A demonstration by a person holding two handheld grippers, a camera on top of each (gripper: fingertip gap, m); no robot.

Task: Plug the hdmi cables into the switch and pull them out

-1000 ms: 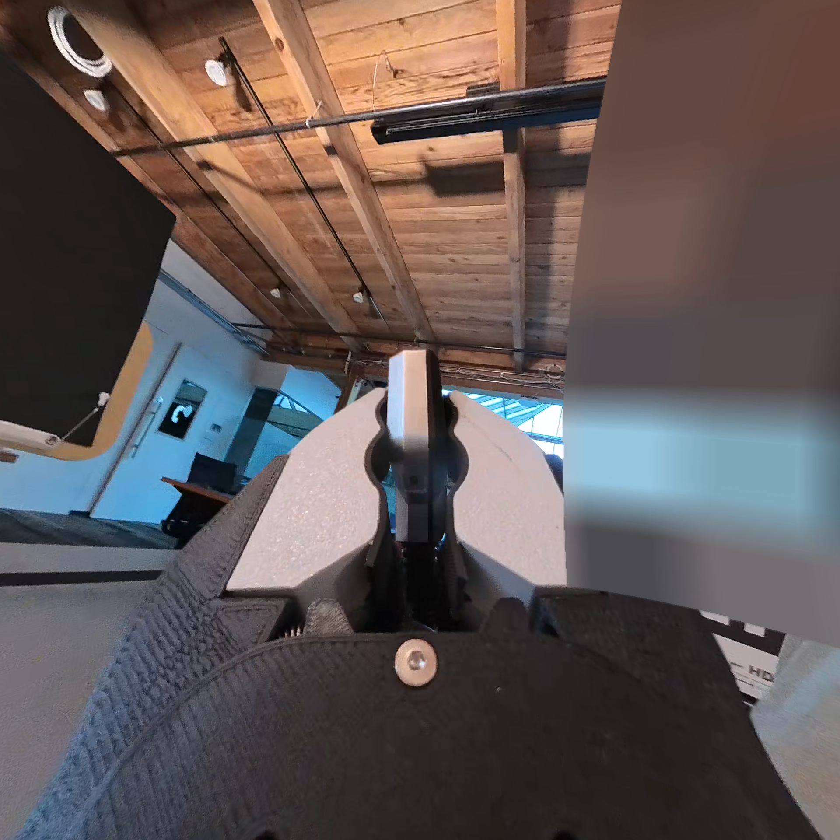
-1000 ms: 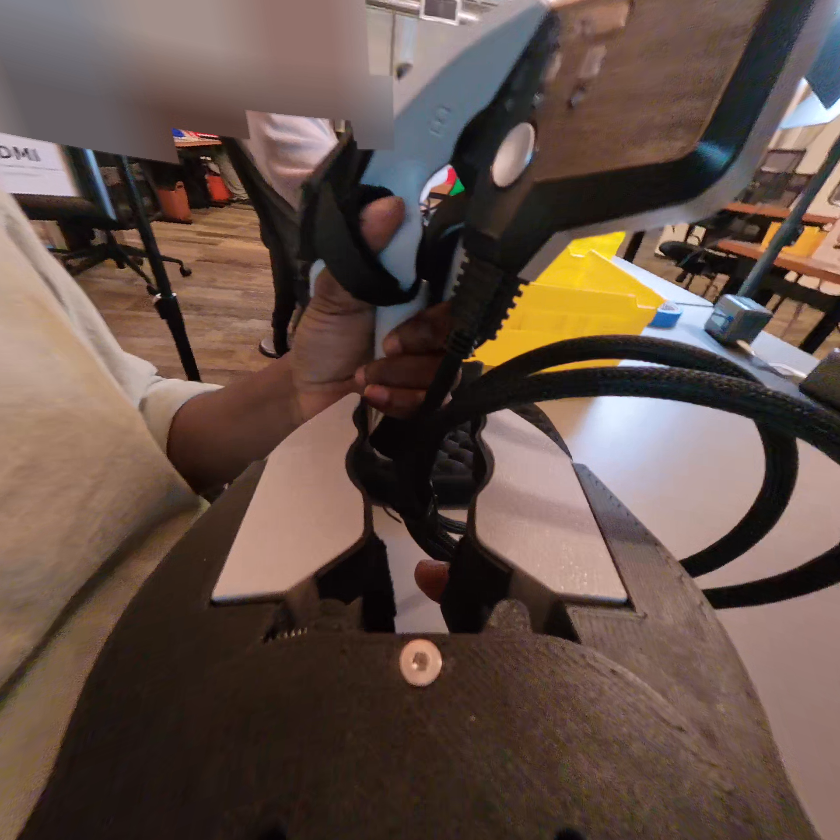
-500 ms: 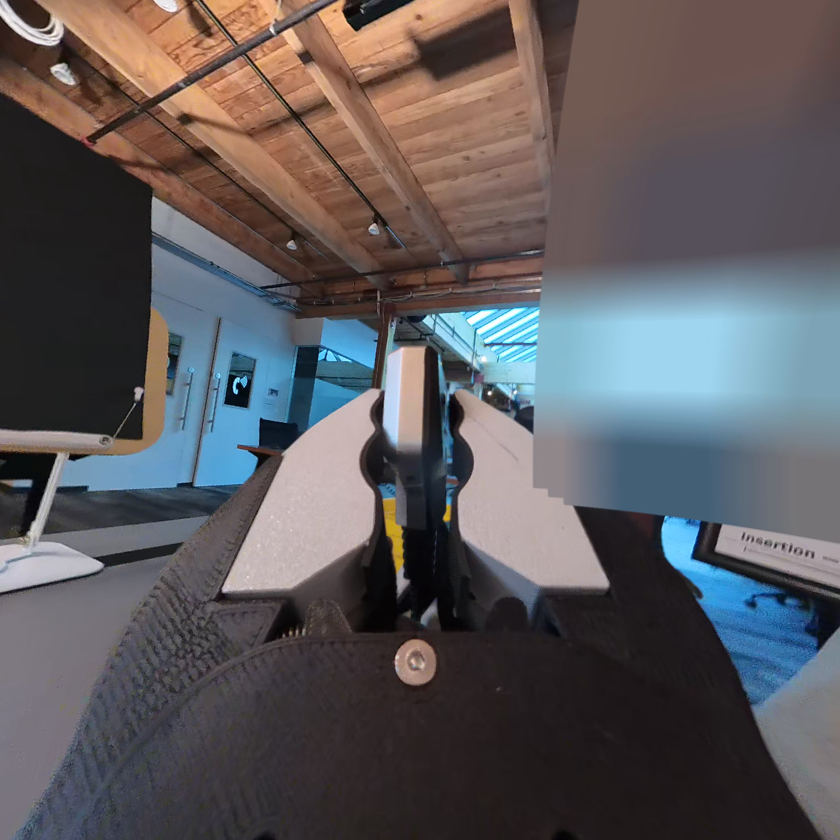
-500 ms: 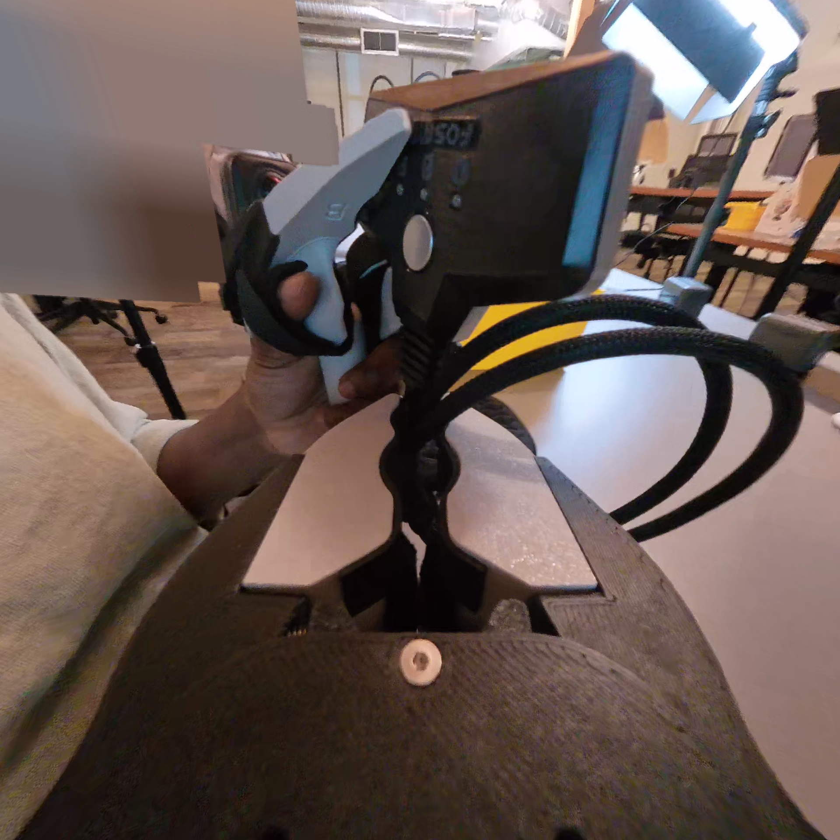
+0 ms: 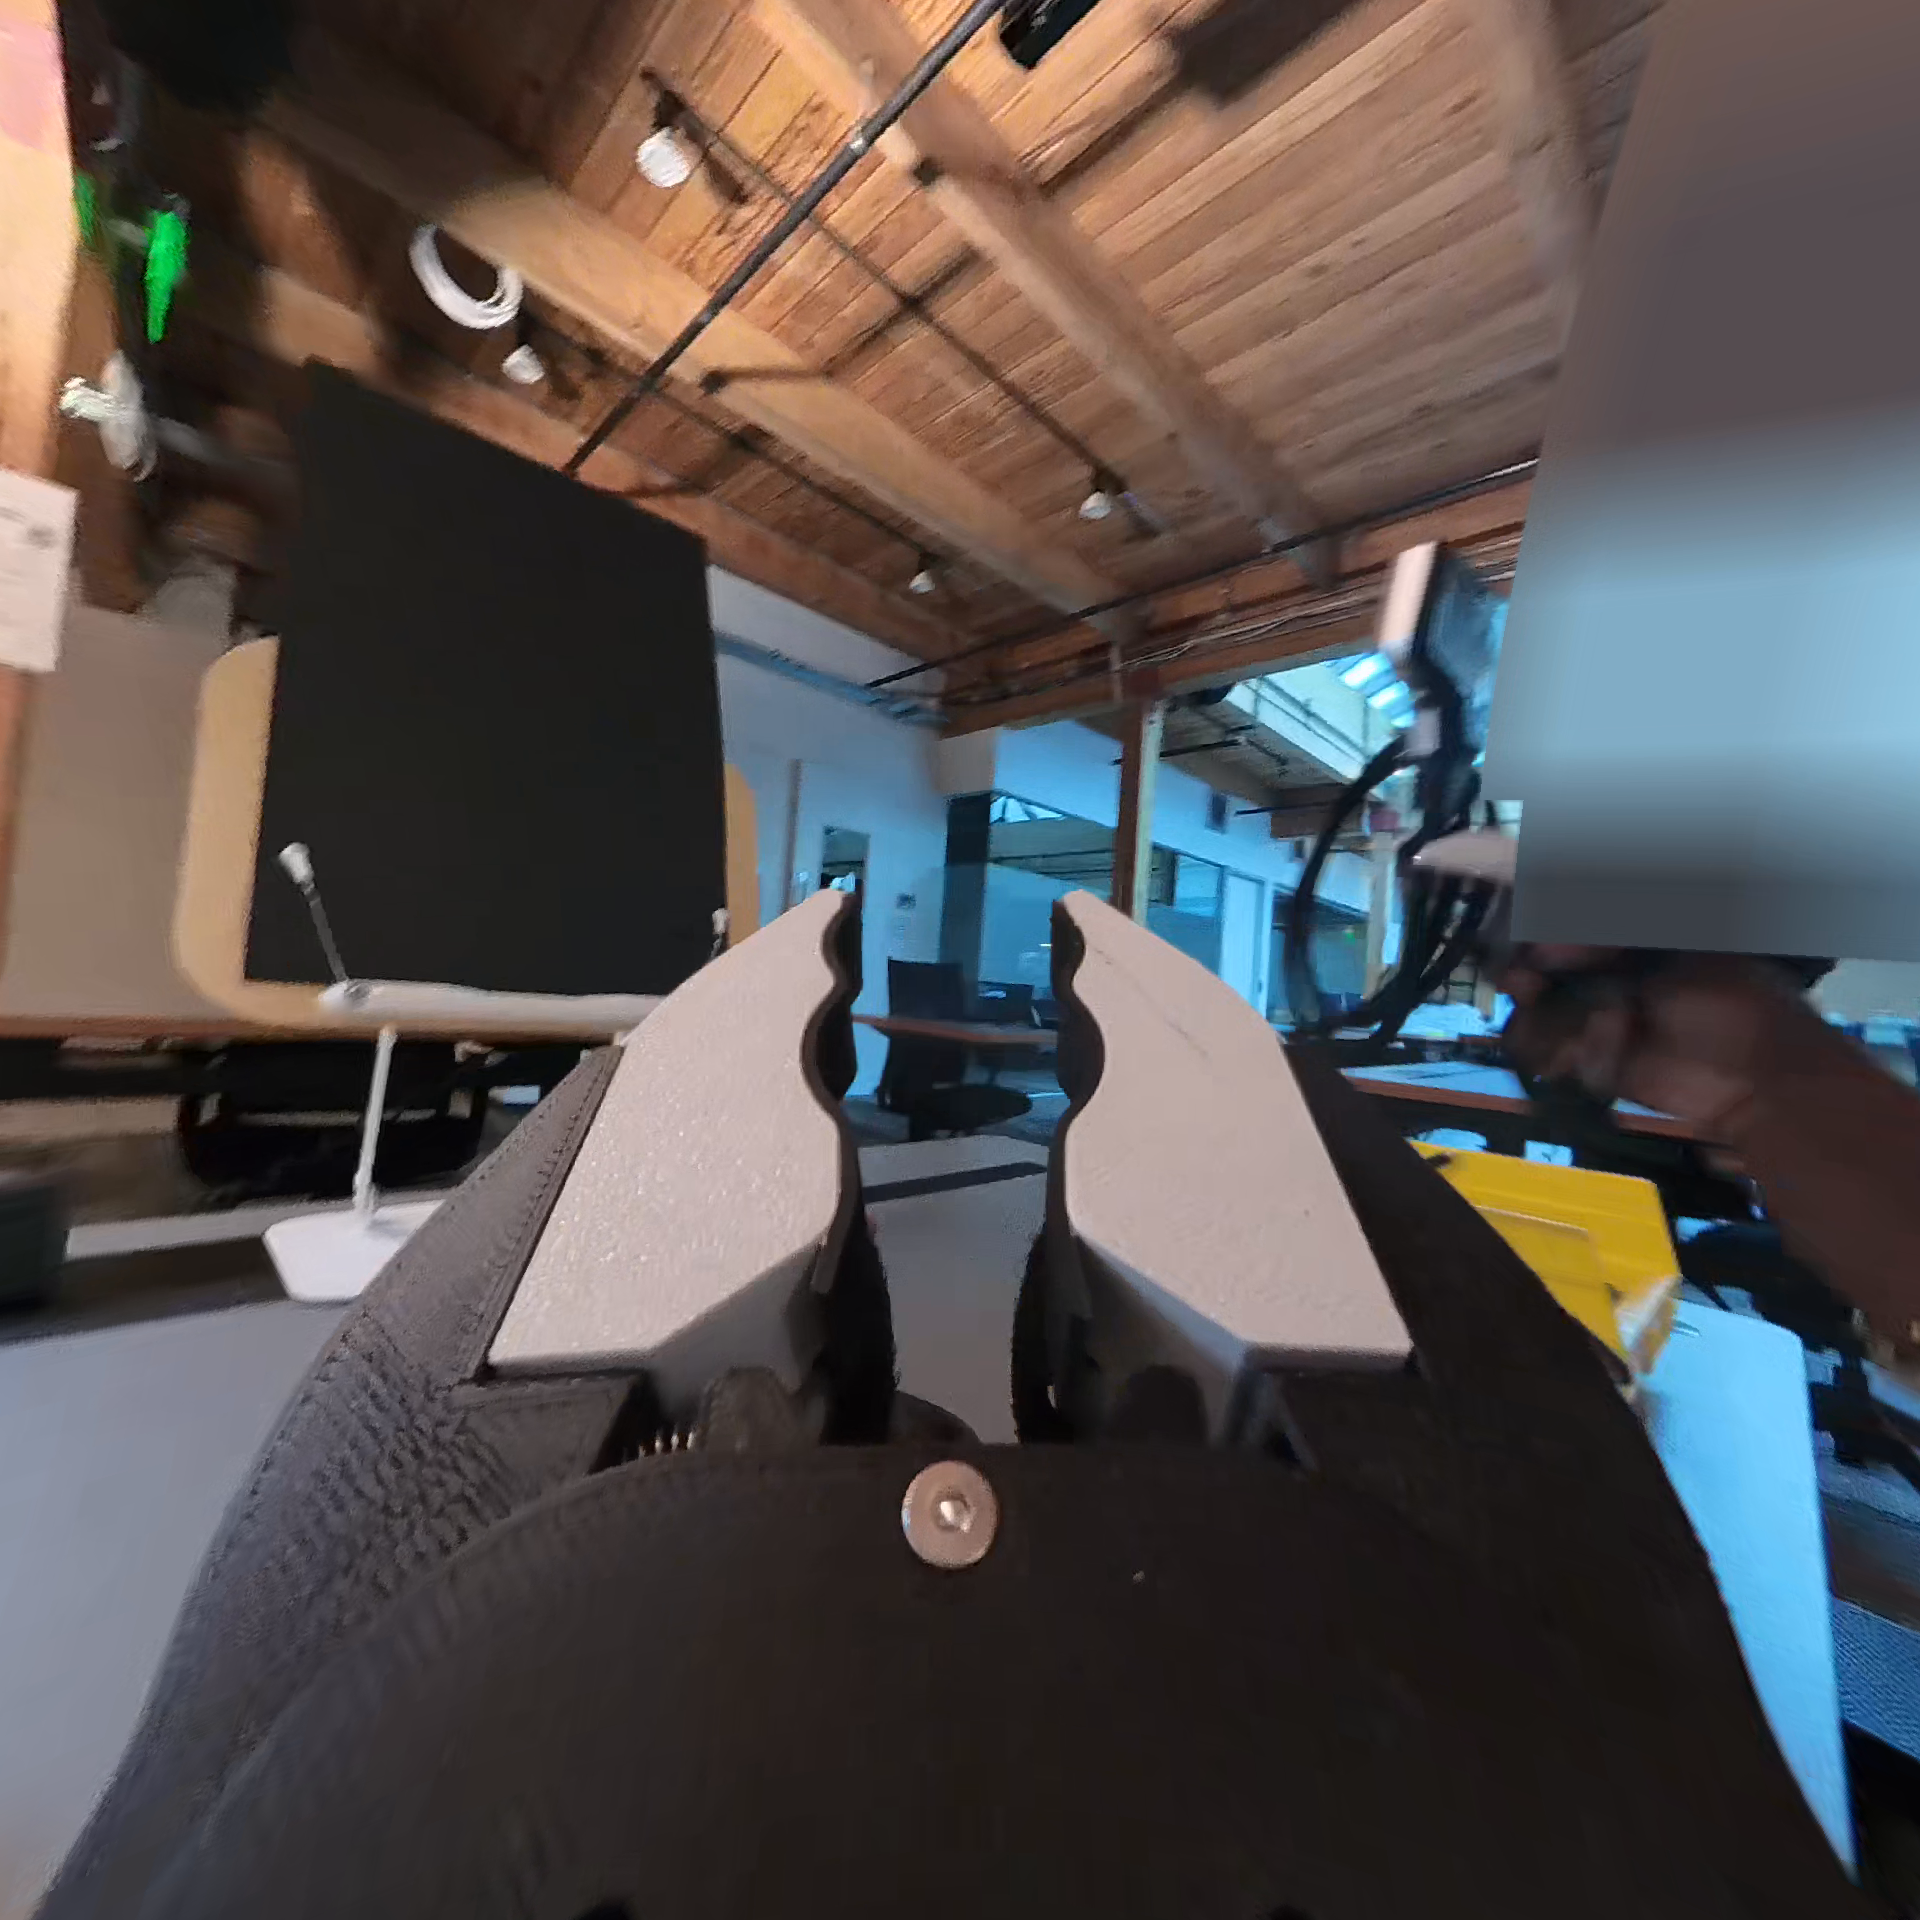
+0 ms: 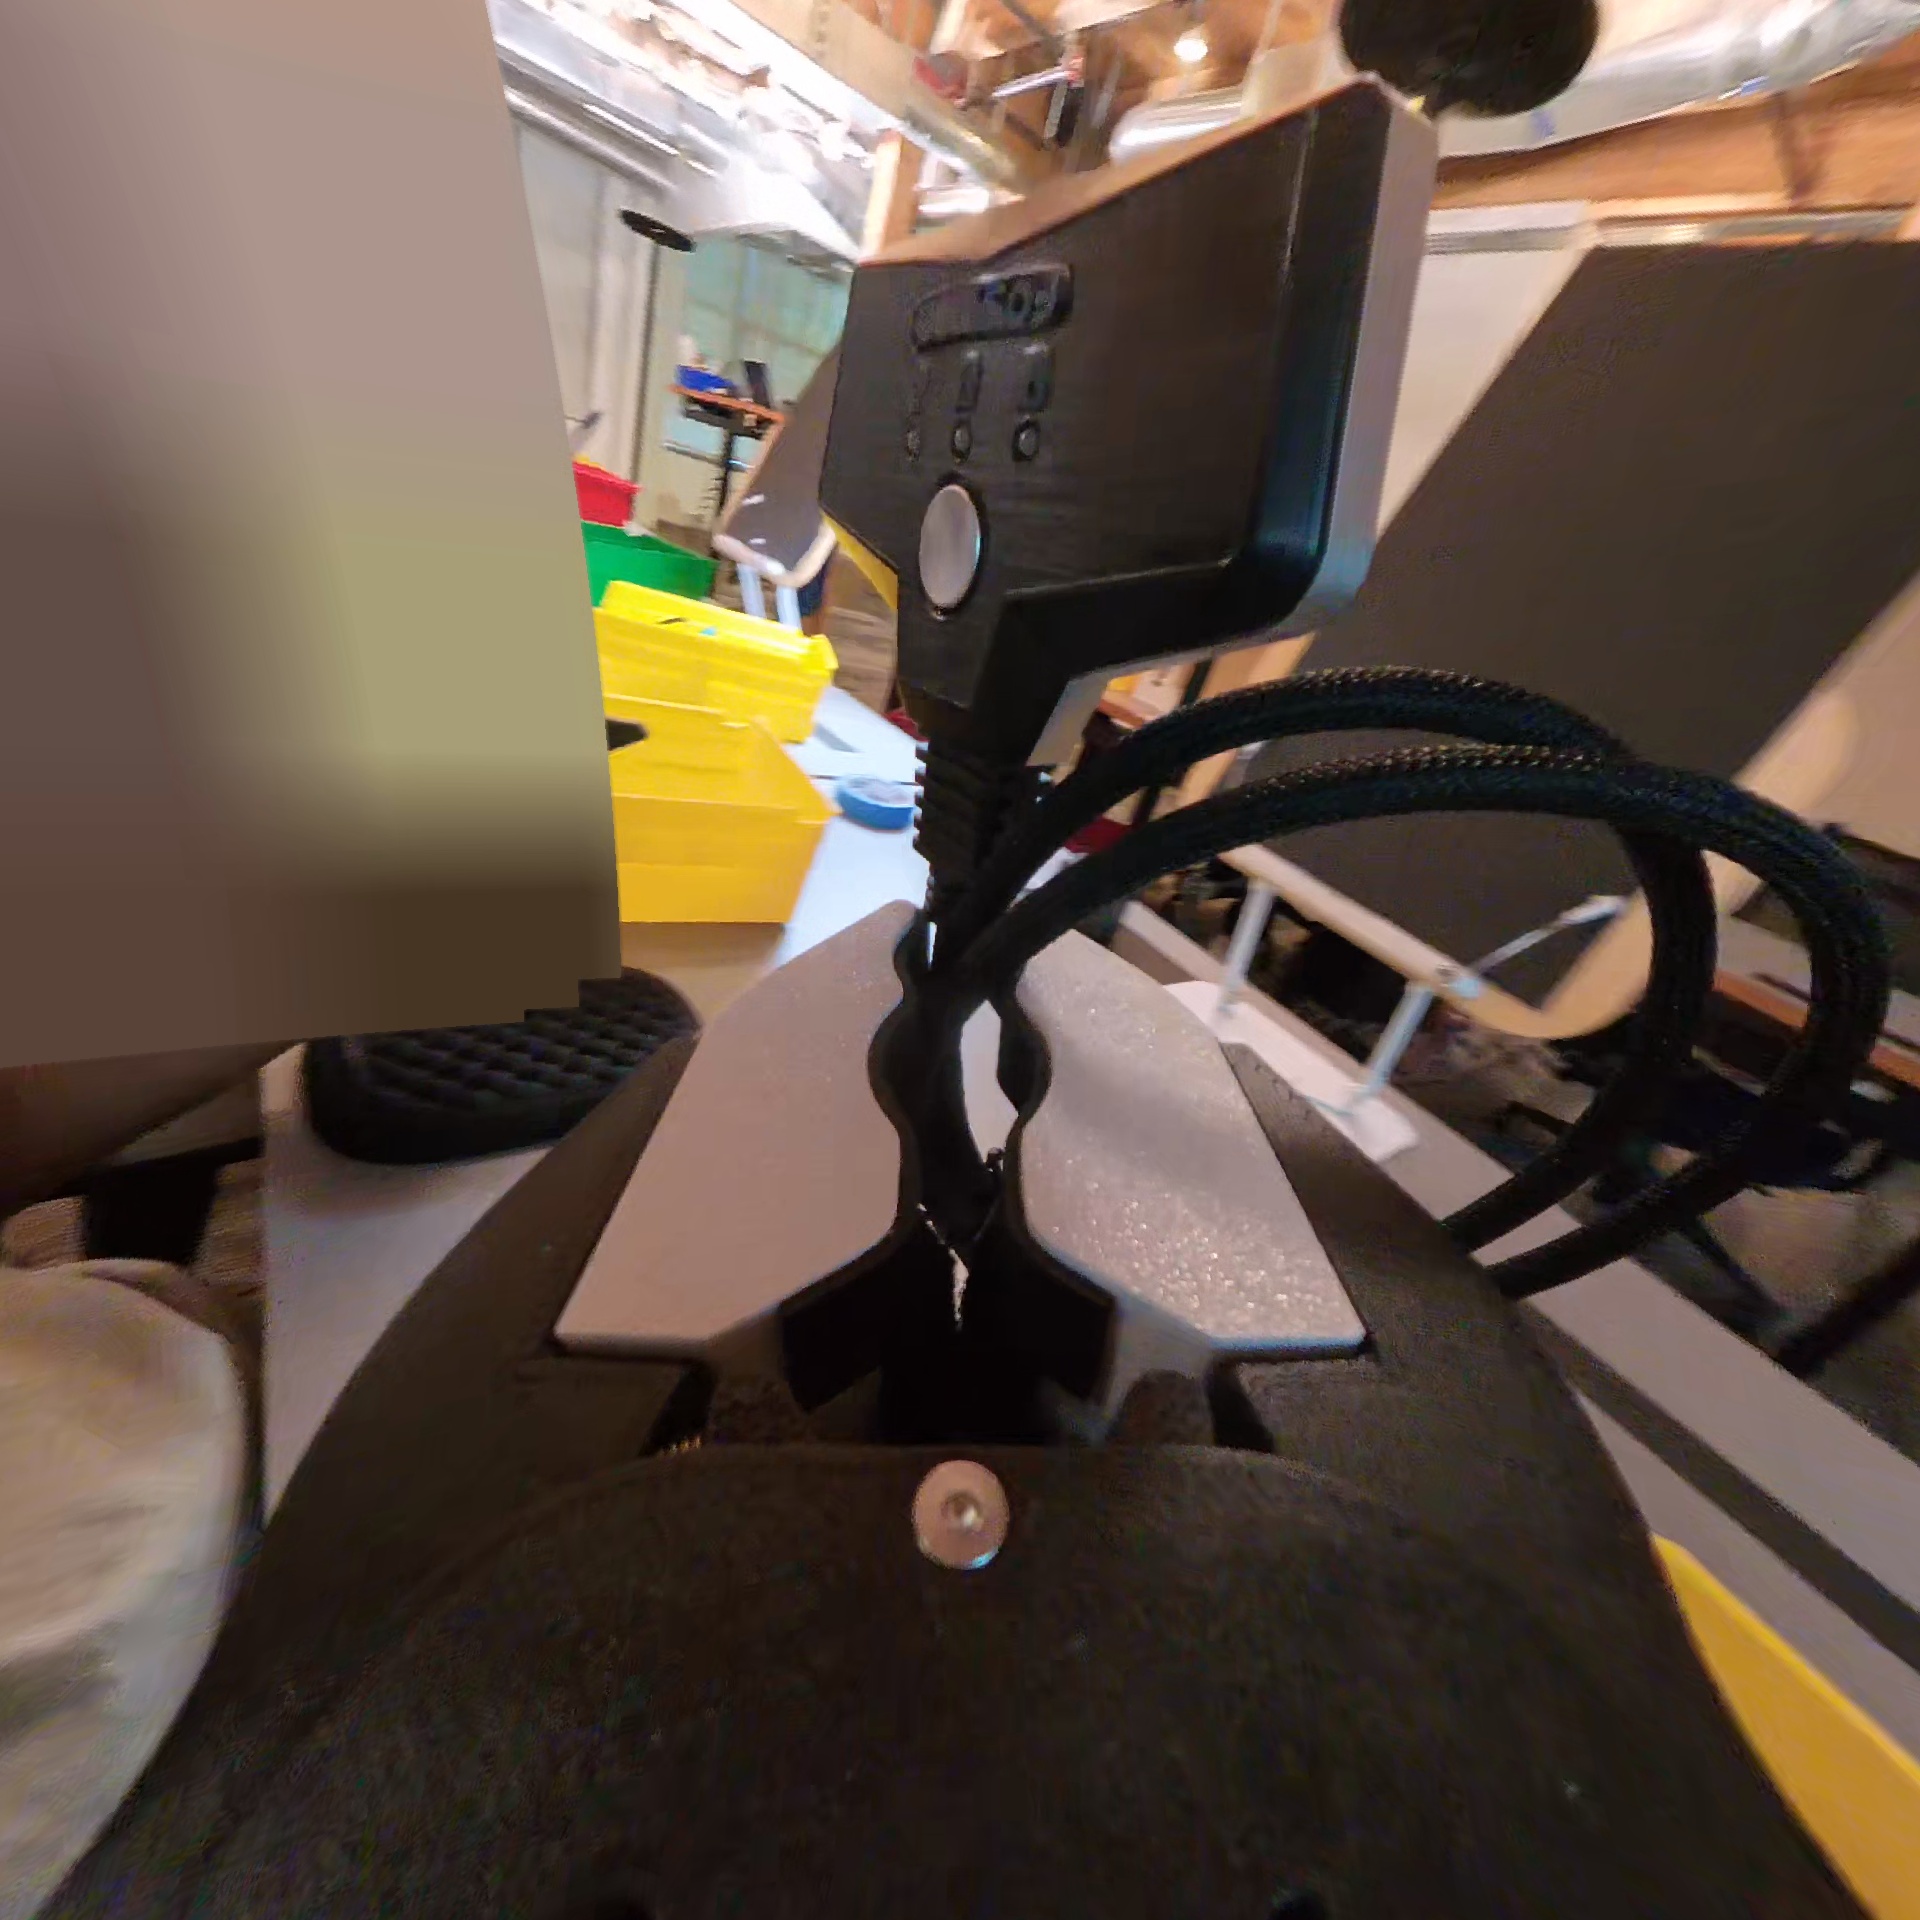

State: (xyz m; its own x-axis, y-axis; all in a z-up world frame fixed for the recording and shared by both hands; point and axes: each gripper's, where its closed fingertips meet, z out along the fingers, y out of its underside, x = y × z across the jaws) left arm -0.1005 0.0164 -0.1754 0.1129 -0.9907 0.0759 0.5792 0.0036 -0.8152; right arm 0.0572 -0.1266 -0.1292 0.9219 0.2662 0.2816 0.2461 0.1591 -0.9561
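Left wrist view tilts ceilingward; right close on switch (image 6: 1122,416) (shared).

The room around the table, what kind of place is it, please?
Probably an open workshop or lab-style office in a loft building. It has a bare wooden beam ceiling, stacked yellow storage bins on the grey table, and desks with a black office chair farther back.

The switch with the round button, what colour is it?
The switch is black with a silver round button, seen best in the right wrist view.

Bright daylight, wide-angle bending at edges, motion-blurred backgrounds
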